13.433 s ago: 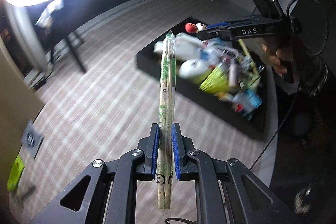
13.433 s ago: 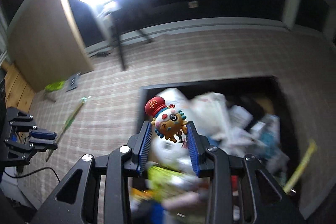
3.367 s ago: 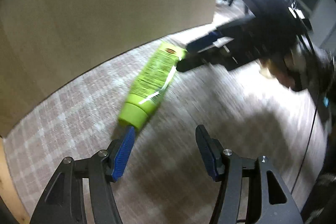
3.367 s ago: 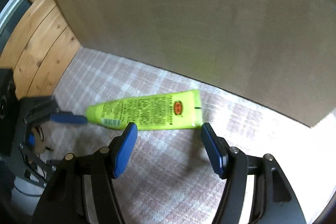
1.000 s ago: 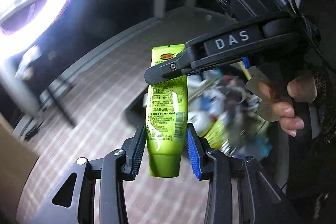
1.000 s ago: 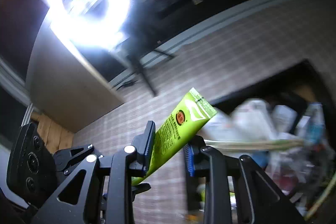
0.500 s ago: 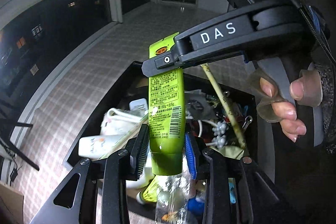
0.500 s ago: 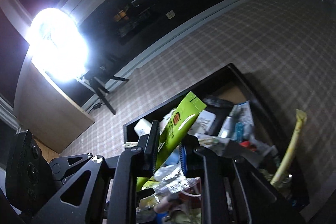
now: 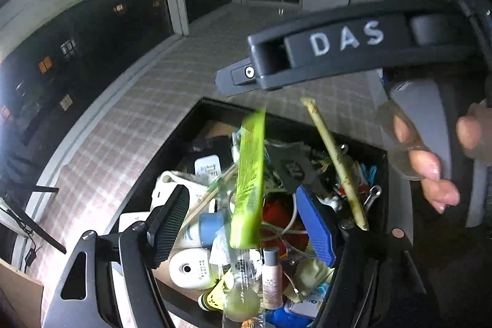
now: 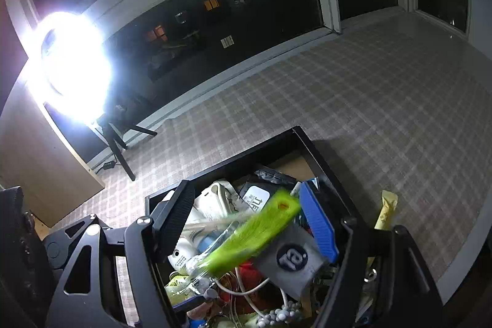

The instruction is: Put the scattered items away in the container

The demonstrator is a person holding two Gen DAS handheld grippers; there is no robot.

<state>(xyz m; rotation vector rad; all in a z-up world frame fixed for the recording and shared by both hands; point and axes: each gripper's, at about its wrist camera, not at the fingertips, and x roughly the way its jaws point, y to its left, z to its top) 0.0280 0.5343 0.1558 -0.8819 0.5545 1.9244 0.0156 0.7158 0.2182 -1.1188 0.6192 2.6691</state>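
Note:
A lime-green tube point(image 9: 249, 174) shows blurred in mid-air over the black container point(image 9: 172, 143), loose and tilted. My left gripper point(image 9: 243, 220) hangs above the heaped items, its jaws opening wide with the tube between them and neither pad touching it. In the right wrist view the same green tube point(image 10: 252, 235) streaks between the opening jaws of my right gripper point(image 10: 246, 220), free of both pads, above the container point(image 10: 233, 155). The right gripper's dark arm point(image 9: 307, 63) crosses the top of the left wrist view, held by a person's hand point(image 9: 430, 168).
The container is crammed with bottles, packets, cables and a long yellow stick point(image 9: 338, 165) leaning on its right wall. Checked floor surrounds it. A bright ring light point(image 10: 73, 66) on a tripod point(image 10: 123, 149) and a brown cabinet point(image 10: 40, 155) stand to the left, dark windows behind.
Both grippers held the green tube half a second ago; both have now sprung wide and let it go. The tube is dropping toward the container's contents.

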